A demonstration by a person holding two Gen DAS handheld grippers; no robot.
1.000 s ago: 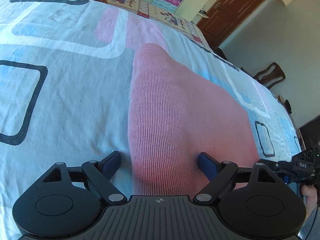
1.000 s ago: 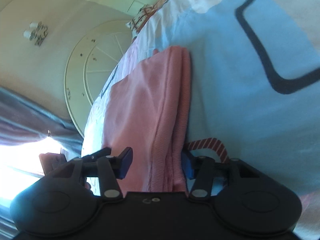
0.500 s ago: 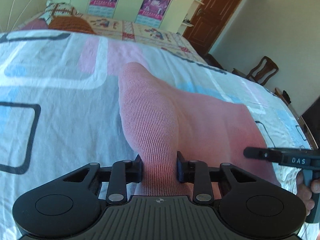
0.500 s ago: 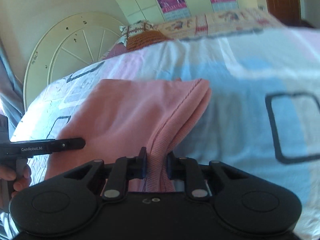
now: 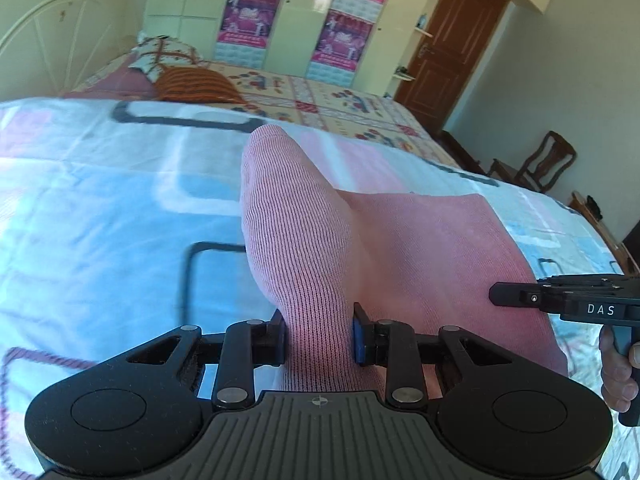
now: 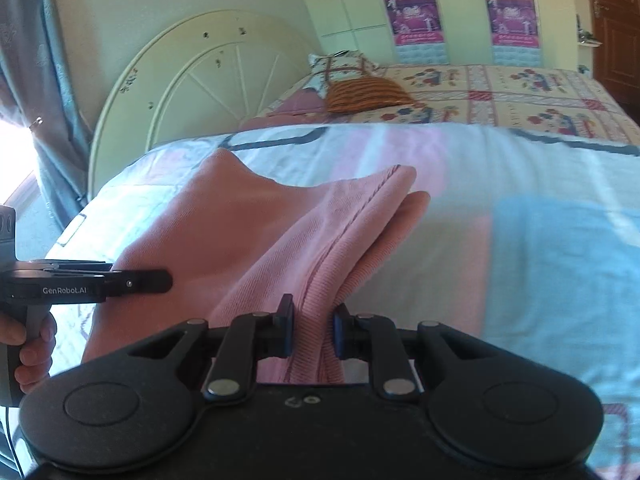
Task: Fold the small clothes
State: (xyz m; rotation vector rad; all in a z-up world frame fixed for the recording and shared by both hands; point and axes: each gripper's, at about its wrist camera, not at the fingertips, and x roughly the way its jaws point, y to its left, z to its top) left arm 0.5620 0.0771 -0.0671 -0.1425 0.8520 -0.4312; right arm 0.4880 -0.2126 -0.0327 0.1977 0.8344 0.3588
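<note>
A pink knitted garment lies on the patterned bedsheet, its near edge lifted. My left gripper is shut on the garment's near left corner, which rises as a ridge ahead of the fingers. My right gripper is shut on the garment's near right corner, where a ribbed hem and seam bunch between the fingers. Each gripper shows in the other's view: the right one in the left wrist view, the left one in the right wrist view.
The bedsheet is pale blue, pink and white with dark rounded squares. Behind lie a floral quilt, an orange striped pillow, a round white headboard, wardrobes with posters, a brown door and a wooden chair.
Both grippers closed on the garment's near corners and lifted them off the sheet. The views tilted up, so more of the room shows now.
</note>
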